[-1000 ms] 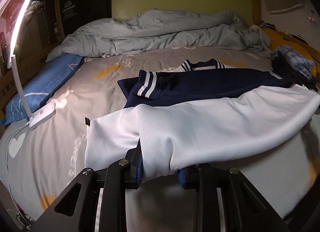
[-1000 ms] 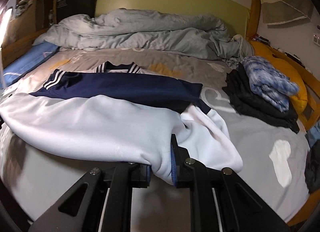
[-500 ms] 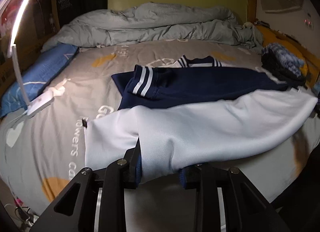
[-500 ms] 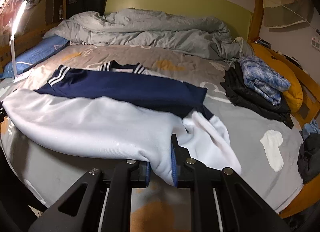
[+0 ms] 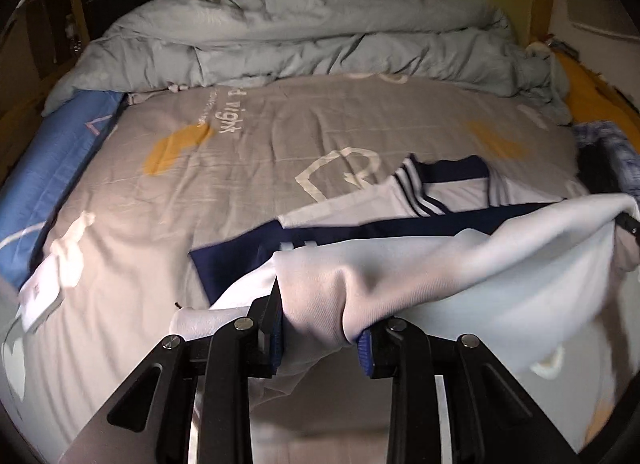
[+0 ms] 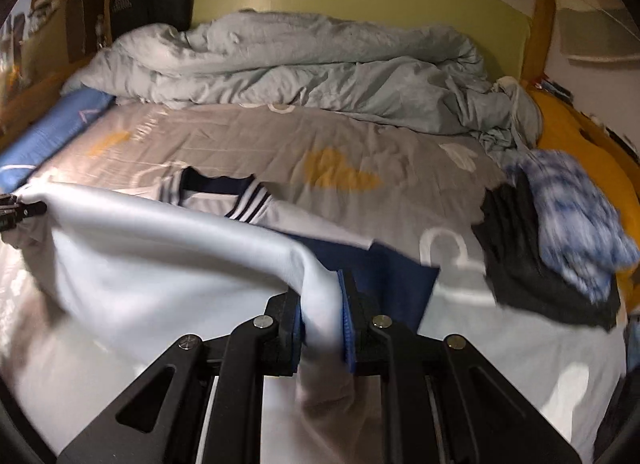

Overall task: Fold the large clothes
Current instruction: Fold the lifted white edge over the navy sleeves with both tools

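Observation:
A white and navy jacket (image 5: 460, 272) with striped collar and cuffs lies across the grey bed sheet (image 5: 280, 152). Its white lower edge is lifted off the bed and stretched between both grippers. My left gripper (image 5: 320, 328) is shut on a bunched white fold at the jacket's left corner. My right gripper (image 6: 322, 324) is shut on the white hem (image 6: 160, 264) at the other corner. The striped collar (image 6: 224, 192) and a navy sleeve (image 6: 384, 268) stay flat on the sheet beyond the raised edge. Each gripper's tip shows at the other view's edge.
A rumpled grey duvet (image 6: 320, 68) fills the head of the bed. A blue pillow (image 5: 44, 168) lies at the left edge, with a white lamp base (image 5: 40, 292) beside it. Folded dark and blue-white clothes (image 6: 560, 240) are stacked at the right, next to a yellow pillow (image 6: 576, 144).
Both grippers have carried the white hem forward over the jacket, toward the collar. The navy sleeve band is now mostly covered by the raised white cloth. The grips are unchanged.

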Tool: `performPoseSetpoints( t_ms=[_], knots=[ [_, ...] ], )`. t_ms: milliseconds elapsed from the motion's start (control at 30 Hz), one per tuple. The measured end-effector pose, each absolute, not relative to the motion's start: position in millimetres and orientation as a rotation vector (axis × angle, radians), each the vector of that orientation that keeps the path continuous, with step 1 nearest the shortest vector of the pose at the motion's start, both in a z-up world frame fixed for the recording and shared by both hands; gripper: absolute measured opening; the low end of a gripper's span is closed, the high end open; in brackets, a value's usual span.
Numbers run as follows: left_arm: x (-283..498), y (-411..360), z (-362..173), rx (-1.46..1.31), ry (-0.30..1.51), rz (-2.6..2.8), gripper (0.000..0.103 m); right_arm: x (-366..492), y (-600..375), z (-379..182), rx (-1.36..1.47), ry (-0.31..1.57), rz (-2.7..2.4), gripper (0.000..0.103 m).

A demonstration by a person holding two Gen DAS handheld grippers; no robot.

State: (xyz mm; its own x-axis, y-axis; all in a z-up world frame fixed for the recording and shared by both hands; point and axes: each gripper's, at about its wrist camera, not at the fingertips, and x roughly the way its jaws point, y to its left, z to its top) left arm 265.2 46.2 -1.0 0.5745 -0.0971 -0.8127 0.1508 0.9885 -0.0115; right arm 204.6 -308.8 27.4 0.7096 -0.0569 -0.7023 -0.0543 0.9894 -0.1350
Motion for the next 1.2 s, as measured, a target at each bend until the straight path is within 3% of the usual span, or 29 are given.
performPoseSetpoints(
  t_ms=[267,400,467,500,533,567,867,1000,1100,1200],
  knots=[
    [317.6,31.6,-40.5,0.11,0.948,-0.127,0.032,278.1,-313.0,-14.2,-0.163,0.843,-0.019,0.015],
    [314.5,26.6,-47.8,0.175,0.887,-0.134,0.044,286.7,-311.5,-27.4,-0.209,0.838,-0.024,0.019],
    [304.5,26.3,-42.6,0.209,0.833,-0.118,0.061,278.0,-313.8,-21.9,-0.209,0.806,-0.031,0.039],
    [297.2,27.7,-38.2,0.231,0.797,-0.103,0.078,272.5,-315.9,-16.4,-0.202,0.792,-0.037,0.046],
    [291.0,29.8,-33.9,0.238,0.765,-0.09,0.09,266.7,-318.9,-9.7,-0.197,0.775,-0.048,0.059],
    [282.8,33.9,-28.0,0.237,0.724,-0.08,0.09,258.7,-322.8,-1.1,-0.188,0.752,-0.061,0.067],
    [231.8,86.1,11.5,0.055,0.675,-0.08,0.09,189.4,-376.8,48.8,-0.054,0.635,-0.15,0.091],
    [223.4,98.0,3.4,0.079,0.691,-0.034,0.09,187.3,-397.4,29.3,-0.016,0.687,-0.166,0.091],
    [228.8,104.2,-11.6,0.053,0.728,-0.019,0.09,202.0,-407.6,5.3,0.071,0.756,-0.065,0.085],
    [240.3,106.5,-29.8,0.062,0.76,0.006,0.09,220.5,-402.9,-17.5,0.058,0.808,-0.024,0.062]
  ],
)
